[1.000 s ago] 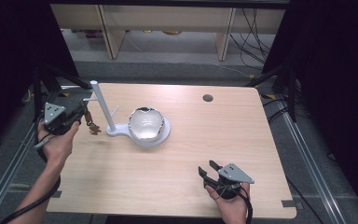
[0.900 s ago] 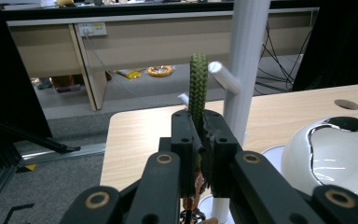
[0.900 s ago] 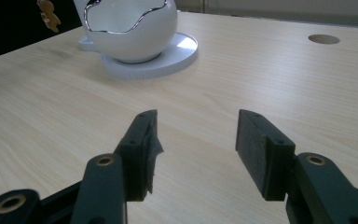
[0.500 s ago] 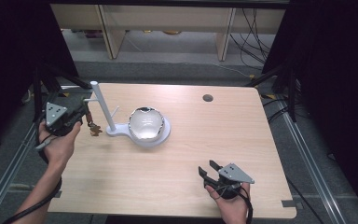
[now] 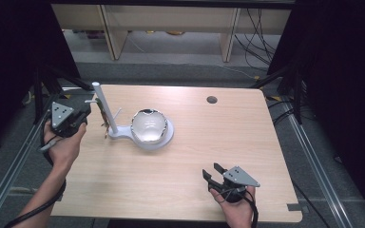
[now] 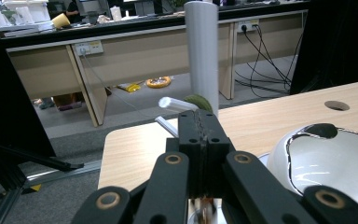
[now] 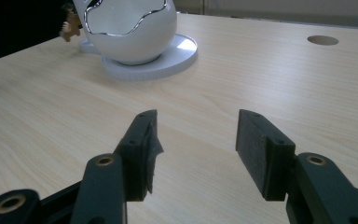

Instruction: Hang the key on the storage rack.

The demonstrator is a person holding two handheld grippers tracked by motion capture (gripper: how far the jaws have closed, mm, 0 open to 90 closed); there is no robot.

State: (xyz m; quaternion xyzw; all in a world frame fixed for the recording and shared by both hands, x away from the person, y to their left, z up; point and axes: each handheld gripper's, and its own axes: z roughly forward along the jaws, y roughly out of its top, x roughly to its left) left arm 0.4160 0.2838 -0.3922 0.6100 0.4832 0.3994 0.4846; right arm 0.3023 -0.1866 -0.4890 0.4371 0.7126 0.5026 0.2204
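Little has shifted since the earlier frames: our left tongs (image 5: 92, 110) stay at the left edge of the tabletop (image 5: 247, 137), nudged only slightly closer to the white post (image 5: 103, 108). In the left gripper view their jaws are pressed together; we cannot tell whether anything is caught between them. A small brown object (image 5: 105, 119) sits just beside the post's foot, too small to identify. The white egg-shaped bowl (image 5: 148, 126) rests on its round white base (image 5: 167, 135), left of centre in the high view. Our right tongs (image 5: 211, 174) remain at the lower right of the frame, jaws wide apart and holding nothing.
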